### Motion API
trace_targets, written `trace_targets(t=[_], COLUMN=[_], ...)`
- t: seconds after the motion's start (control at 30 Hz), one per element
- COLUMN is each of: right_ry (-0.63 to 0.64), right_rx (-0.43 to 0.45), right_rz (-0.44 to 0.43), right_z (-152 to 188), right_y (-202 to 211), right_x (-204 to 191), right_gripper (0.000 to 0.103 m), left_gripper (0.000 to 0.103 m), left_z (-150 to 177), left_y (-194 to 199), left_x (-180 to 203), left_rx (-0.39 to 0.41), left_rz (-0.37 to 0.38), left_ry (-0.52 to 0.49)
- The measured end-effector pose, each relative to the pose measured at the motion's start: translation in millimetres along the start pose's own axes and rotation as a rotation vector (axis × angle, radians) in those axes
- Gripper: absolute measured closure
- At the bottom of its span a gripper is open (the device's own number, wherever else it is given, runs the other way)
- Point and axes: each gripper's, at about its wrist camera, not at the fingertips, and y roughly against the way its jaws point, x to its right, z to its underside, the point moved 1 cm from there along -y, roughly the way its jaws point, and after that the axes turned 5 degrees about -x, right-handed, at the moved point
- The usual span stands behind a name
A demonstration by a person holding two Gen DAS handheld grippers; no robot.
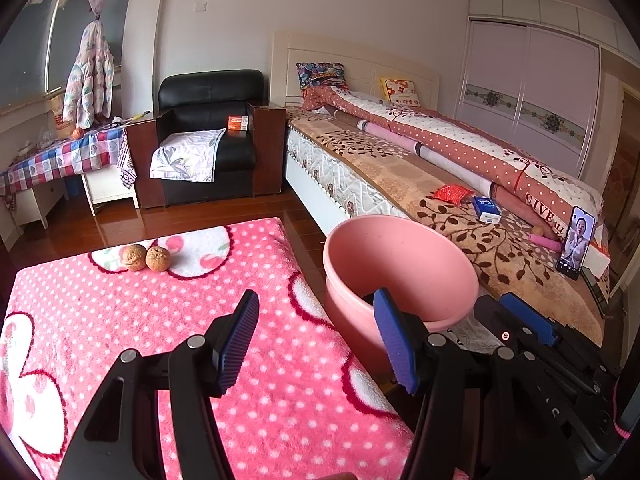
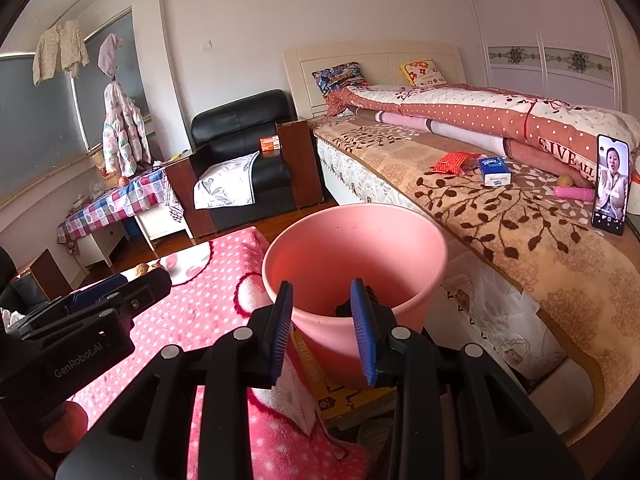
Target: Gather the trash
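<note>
Beside the bed: a pink bin [image 2: 352,264] stood on the floor between a pink dotted blanket [image 1: 200,340] and the mattress edge, with something dark lying at its bottom — too small to identify.

Left gripper: the left gripper [image 1: 320,344] hovered over the blanket near the bin's rim, jaws spread apart and holding nothing.

Right gripper: the right gripper [image 2: 324,328] hung just above the near rim of the bin, jaws parted and empty.

Likely trash left: two walnuts [image 1: 146,258] sat touching each other at the far end of the blanket; a red wrapper [image 2: 452,162] and a blue-and-white tissue pack [image 2: 495,172] lay on the bed cover, well apart from the bin.

Not trash: a phone [image 2: 612,184] stood propped upright on the bed, its screen lit, near a pink tube-like object [image 2: 572,193].

Risk, rolling: the walnuts were round and hard — a pinch off centre could probably squirt one off the blanket onto the wooden floor.

Risk, tipping: the bin looked light, so a gripper knocking its rim might shift or upset it.

Risk, collision: both grippers were close together by the rim and could clash if moved at once.

Risk, wrong pick: reaching across the bed might topple the phone.
</note>
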Motion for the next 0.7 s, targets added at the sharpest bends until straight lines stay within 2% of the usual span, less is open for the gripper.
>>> trace_targets(t=[0.7], right_ry=[0.006], right_rx=[0.018], right_rz=[-0.005], right_z=[-3.4], right_y=[6.1], right_x=[-4.3], right_gripper=[0.073], left_gripper=[0.044], left_z=[-0.2], left_y=[1.8], left_x=[-1.3], left_rx=[0.004], left_rz=[0.001], left_ry=[0.002])
